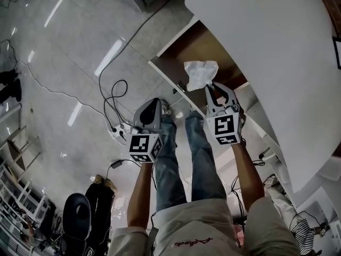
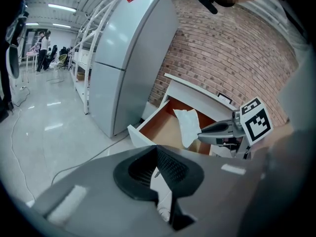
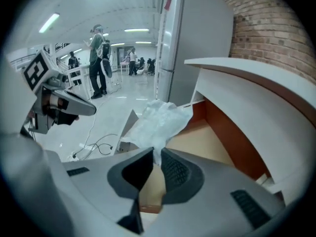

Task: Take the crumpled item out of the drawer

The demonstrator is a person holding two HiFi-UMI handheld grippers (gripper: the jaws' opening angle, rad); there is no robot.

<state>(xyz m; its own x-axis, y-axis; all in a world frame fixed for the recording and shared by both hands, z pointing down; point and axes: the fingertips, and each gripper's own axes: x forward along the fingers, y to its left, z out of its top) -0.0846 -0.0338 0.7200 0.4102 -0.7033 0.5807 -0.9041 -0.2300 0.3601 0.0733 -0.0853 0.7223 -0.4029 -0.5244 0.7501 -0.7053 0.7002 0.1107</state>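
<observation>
Paper [image 3: 159,121] pinched in right tongs [image 3: 157,154], over drawer [image 3: 210,138].

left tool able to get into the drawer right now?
Probably yes. The drawer stands open, nothing lies between it and the left tool, and the right tool holds the paper up above it.

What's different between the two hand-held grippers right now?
The right gripper pinches the crumpled paper; the left gripper is shut on nothing. The right gripper reaches over the open drawer; the left gripper hangs beside it, above the floor. Both are grey and face the drawer.
</observation>
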